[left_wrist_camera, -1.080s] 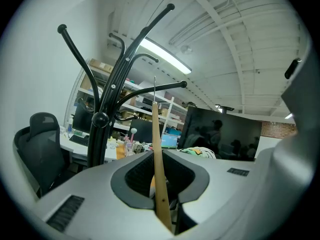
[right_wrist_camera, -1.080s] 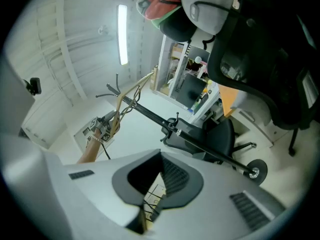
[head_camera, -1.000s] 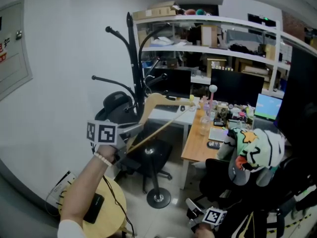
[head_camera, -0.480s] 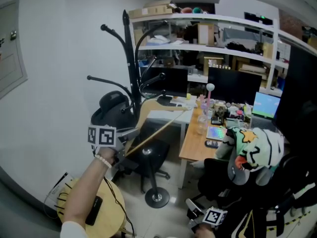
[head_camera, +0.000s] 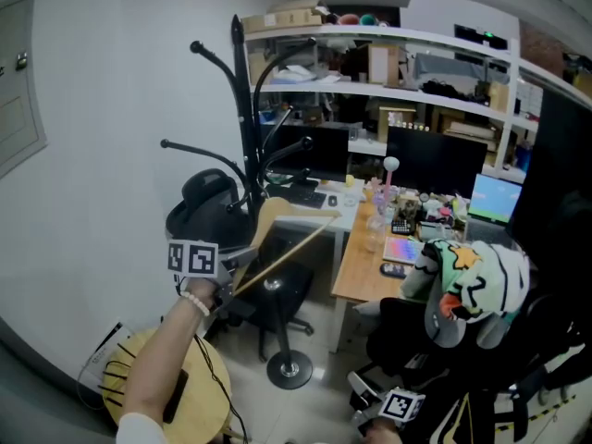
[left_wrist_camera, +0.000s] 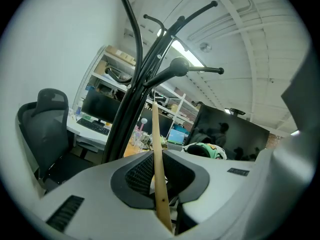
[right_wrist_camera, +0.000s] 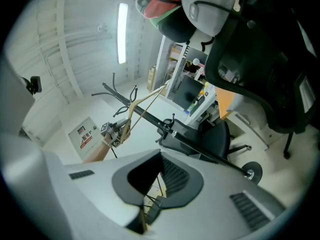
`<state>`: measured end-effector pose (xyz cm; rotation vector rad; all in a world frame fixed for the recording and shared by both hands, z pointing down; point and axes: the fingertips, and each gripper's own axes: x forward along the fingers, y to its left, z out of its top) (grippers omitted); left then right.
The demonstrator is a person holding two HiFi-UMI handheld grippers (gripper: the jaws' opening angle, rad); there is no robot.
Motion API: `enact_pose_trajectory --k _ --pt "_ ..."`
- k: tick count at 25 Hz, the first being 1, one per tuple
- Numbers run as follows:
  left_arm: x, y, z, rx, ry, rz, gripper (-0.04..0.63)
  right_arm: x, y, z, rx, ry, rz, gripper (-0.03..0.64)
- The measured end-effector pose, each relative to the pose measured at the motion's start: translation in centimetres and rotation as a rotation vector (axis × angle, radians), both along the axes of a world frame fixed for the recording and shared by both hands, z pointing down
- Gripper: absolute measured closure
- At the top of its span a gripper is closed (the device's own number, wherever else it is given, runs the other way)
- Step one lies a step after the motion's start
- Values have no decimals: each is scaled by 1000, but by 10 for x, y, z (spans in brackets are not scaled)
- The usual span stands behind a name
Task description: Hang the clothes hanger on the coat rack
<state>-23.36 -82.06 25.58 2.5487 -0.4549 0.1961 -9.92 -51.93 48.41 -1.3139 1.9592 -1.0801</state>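
A cluttered office is shown, with a white wall at the left and loaded shelves behind a desk. Nearest, the right gripper is held low with its jaws apart and nothing between them, so no support is given from that side. Ahead, the left gripper is clamped on the thin lower bar of the wooden clothes hanger. The hanger is held edge-on just beside the coat rack, below its curved black arms, and whether the hook is over an arm cannot be made out. Because the bar is pinched near one end only, the hanger is judged likely to pivot in the pads, and the hook could be swung off line and past a knobbed arm tip. Were the grip released before the hook is seated, the hanger would be dropped toward the office chair and the rack's base. The slim rack could also be set rocking by a hard knock.
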Motion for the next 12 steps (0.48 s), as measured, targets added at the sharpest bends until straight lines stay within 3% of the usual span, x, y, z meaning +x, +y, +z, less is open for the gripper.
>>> enact_pose_trajectory --k 12 --pt "-12 -10 31 15 -54 1 545 0 -1 4 -22 15 14 615"
